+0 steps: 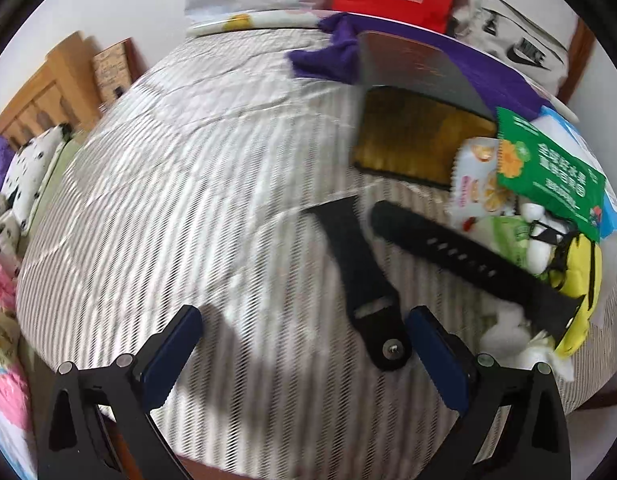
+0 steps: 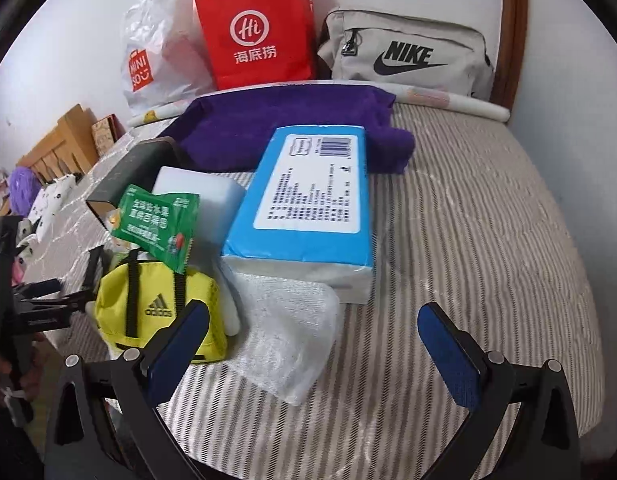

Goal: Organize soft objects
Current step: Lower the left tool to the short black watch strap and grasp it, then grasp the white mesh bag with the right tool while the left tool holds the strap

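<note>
Blue-padded jaws stand wide on both our grippers, and neither holds or touches anything. Our right gripper [image 2: 313, 330] hangs over the striped bed [image 2: 488, 248], its left finger just in front of the yellow bag [image 2: 156, 312], with the bubble wrap [image 2: 284, 340] lying between the fingers. Our left gripper [image 1: 304, 338] hangs above bare bedding, near a black strap [image 1: 364, 280]. The tissue pack [image 2: 308, 196] lies flat beyond the wrap, its long axis running away from us toward the purple towel [image 2: 268, 128]. A green packet [image 2: 158, 222] leans tilted above the yellow bag, against a white foam block [image 2: 200, 192].
</note>
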`<action>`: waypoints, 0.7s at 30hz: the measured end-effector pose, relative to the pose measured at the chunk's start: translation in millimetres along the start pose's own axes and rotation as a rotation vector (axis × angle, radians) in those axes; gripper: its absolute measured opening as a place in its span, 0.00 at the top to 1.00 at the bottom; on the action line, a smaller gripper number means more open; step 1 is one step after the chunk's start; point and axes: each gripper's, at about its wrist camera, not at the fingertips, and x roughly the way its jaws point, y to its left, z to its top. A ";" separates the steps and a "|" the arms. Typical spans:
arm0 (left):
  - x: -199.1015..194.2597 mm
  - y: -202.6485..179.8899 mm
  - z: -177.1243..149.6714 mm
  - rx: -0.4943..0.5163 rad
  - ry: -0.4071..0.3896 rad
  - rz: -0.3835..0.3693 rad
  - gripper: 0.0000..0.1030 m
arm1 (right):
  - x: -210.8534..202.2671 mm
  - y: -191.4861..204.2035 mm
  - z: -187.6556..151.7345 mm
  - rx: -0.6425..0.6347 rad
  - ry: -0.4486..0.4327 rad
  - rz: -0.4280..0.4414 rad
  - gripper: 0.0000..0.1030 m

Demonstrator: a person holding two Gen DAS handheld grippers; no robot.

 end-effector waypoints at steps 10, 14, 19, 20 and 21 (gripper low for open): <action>5.1 -2.3 8.7 -0.022 -0.031 0.009 0.00 | -6.4 -11.2 -2.2 0.064 -0.024 0.089 0.03; 2.2 -12.7 10.2 0.008 -0.080 -0.002 0.23 | -6.6 -11.1 -1.3 0.066 -0.023 0.079 0.03; -5.5 -21.2 10.8 0.020 -0.114 -0.013 0.78 | -6.4 -19.3 -2.3 0.081 -0.037 0.057 0.03; -6.1 -21.2 11.3 0.015 -0.110 -0.014 0.78 | -7.5 -21.8 -3.1 0.083 -0.045 0.059 0.03; -6.8 -21.1 11.0 0.013 -0.109 -0.015 0.78 | -7.7 -24.0 -3.6 0.083 -0.047 0.060 0.03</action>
